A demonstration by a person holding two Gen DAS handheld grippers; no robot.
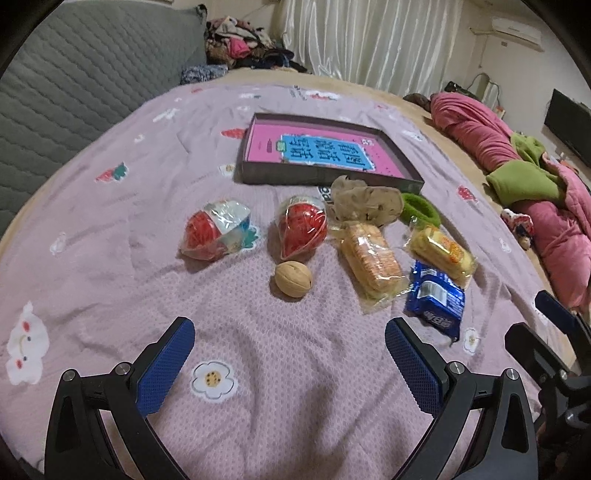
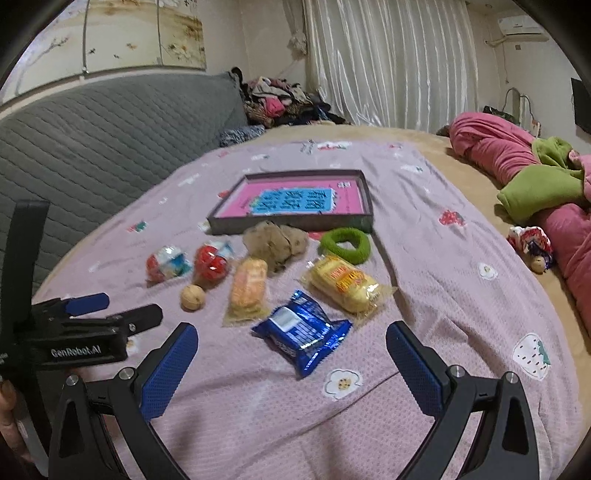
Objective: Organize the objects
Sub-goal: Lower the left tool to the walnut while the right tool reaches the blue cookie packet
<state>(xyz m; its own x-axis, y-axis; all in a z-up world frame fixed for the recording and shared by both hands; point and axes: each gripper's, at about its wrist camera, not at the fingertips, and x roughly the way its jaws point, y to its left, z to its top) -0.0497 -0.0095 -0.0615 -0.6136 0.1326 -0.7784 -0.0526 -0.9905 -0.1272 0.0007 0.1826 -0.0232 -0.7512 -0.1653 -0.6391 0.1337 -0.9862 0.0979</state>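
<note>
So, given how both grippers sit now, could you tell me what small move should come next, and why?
Probably ease the right gripper forward and down over the blue snack packet. Both grippers are open and hold nothing, that packet lies nearest, just ahead of the right fingers, and the pink-lined box behind the snacks holds none of them. The left gripper has the walnut ahead of it.

A grey quilted headboard [image 2: 110, 122] is standing at the far left. Above it a painted wall panel [image 2: 122, 33] is showing flowers. White curtains [image 2: 391, 62] are hanging on the far wall and shining softly in the room light. An air conditioner [image 2: 521, 24] is sitting high on the right. A pile of clothes [image 2: 280, 98] is lying in the far corner. A dark screen [image 1: 569, 125] is standing at the far right.
</note>
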